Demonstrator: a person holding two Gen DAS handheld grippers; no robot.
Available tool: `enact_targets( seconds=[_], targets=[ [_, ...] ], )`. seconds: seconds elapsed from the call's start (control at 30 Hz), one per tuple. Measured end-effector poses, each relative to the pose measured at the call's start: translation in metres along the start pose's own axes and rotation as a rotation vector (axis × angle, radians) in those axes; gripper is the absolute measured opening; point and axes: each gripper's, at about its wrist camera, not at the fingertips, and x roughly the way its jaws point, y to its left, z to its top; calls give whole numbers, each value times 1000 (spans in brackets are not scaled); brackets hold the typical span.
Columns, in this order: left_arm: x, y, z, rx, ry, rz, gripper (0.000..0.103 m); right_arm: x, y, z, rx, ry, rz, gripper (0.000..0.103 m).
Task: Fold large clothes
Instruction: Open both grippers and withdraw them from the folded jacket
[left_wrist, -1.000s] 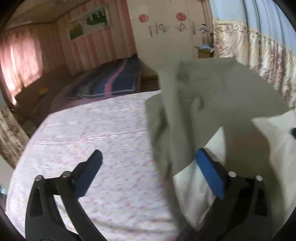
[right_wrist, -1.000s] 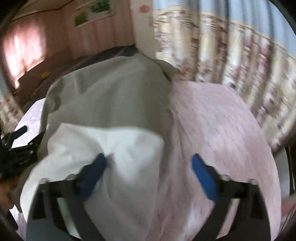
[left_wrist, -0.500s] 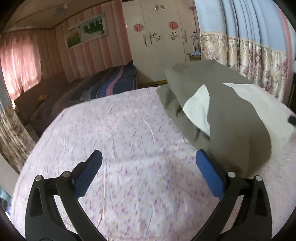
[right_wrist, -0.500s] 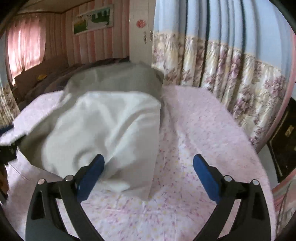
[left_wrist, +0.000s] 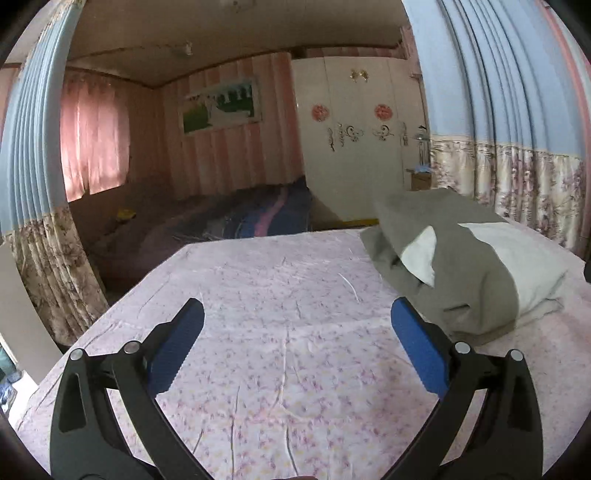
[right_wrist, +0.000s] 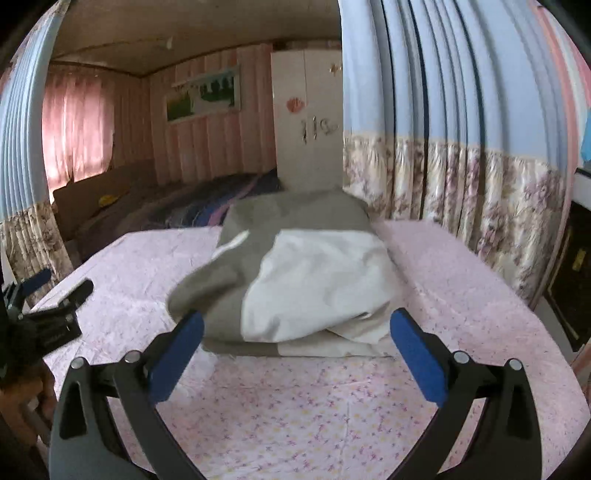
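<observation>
**Both claws wide and empty over the bed**

Pink floral sheet covers the bed, with a striped pink wall and a white wardrobe behind and blue curtains at the right. At the left, the left gripper hangs level above bare sheet, jaws spread wide, holding and touching nothing. From the right wrist view it shows at the far left edge, low over the sheet. Further right lies the garment, a grey and white bundle folded on the bed, just beyond the right gripper. That gripper points straight at the bundle, jaws fully apart, empty, its left fingertip overlapping the grey hem in view; whether they touch I cannot tell
</observation>
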Motion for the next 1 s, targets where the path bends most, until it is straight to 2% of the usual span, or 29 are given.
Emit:
enact_targets(
  seconds=[0.13, 0.27, 0.3, 0.4, 0.5, 0.6, 0.77, 1.0],
  targets=[
    [-25, -1, 6, -34, 18, -55, 100, -9, 10, 11, -3, 17, 9, 101],
    [-44, -1, 10, -87, 11, -193, 100, -19, 21, 16, -60, -5, -15, 101],
    [-44, -2, 10, -80, 10, -199, 100, -22, 23, 17, -91, -15, -39, 101],
    [-47, -2, 8, -52, -14, -125, 100, -32, 20, 17, -75, -34, -39, 101],
    [-45, 3, 9, -75, -1, -125, 100, -42, 14, 17, -28, -39, 1, 101],
    [-49, 7, 11, -90, -16, -105, 100, -47, 15, 16, -31, -27, 7, 101],
    [-62, 6, 13, -65, -41, -87, 100, -48, 16, 15, -16, -18, 23, 101],
    [-69, 13, 13, -112, -34, -155, 100, -56, 21, 13, -18, -25, 30, 101]
  ],
)
